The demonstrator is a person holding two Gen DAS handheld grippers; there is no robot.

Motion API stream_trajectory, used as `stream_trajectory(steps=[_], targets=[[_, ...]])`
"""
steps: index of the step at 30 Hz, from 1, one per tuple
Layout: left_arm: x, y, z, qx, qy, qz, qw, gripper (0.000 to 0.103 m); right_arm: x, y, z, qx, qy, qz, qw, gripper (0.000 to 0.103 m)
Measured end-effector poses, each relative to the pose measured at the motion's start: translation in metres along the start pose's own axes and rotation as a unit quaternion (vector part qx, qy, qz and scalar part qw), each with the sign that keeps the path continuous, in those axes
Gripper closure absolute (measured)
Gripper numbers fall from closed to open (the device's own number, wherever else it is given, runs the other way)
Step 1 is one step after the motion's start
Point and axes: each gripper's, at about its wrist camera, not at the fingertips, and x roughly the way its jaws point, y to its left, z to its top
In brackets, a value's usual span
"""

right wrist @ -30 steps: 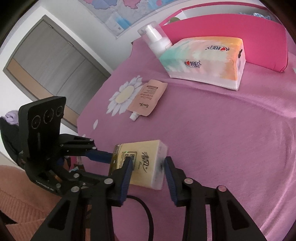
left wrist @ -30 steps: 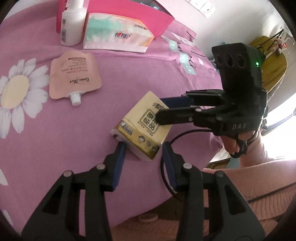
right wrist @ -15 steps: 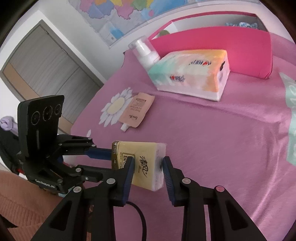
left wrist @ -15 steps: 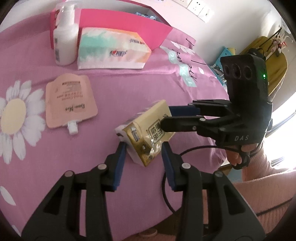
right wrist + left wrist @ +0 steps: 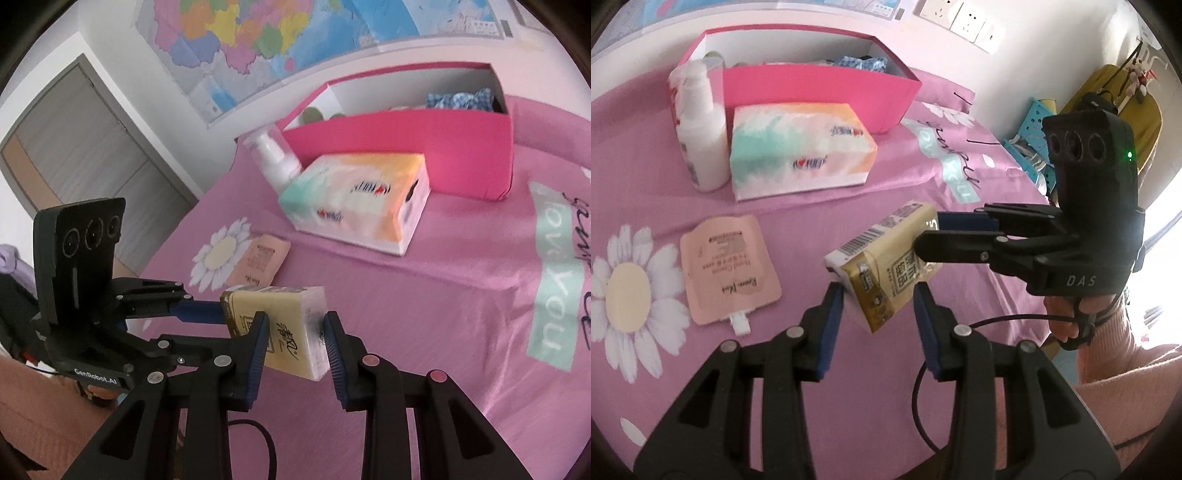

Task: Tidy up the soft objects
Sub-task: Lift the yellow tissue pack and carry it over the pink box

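Observation:
A yellow tissue pack (image 5: 886, 264) hangs in the air above the pink bedspread, held at both ends. My left gripper (image 5: 877, 297) is shut on its near end, and my right gripper (image 5: 293, 330) is shut on the same pack (image 5: 284, 325) from the right. Each gripper shows in the other's view, the right one (image 5: 938, 230) and the left one (image 5: 207, 312). A large pastel tissue pack (image 5: 798, 146) lies in front of the open pink box (image 5: 820, 92), also seen in the right wrist view (image 5: 354, 199). A peach spout pouch (image 5: 729, 266) lies flat.
A white pump bottle (image 5: 700, 133) stands left of the large tissue pack. The pink box (image 5: 406, 147) holds blue checked cloth (image 5: 458, 99). The bed edge drops off at the right, with a blue basket (image 5: 1030, 136) and a yellow bag beyond.
Both grippers have lifted the yellow tissue pack off the bedspread and carried it up and forward toward the pink box. The pack has tilted so its barcode side shows.

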Motion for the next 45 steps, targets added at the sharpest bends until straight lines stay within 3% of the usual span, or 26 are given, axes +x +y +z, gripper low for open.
stream_trajectory(steps=[32,45], targets=[[-0.017,-0.006,0.034,0.033,-0.037,0.021,0.9985,0.062,-0.021,-0.009,0.030,0.008,-0.050,0.002,0.999,0.072],[-0.028,-0.003,0.068,0.044,-0.069,0.043,0.9957,0.062,-0.027,-0.006,0.060,-0.004,-0.076,0.000,0.997,0.072]])
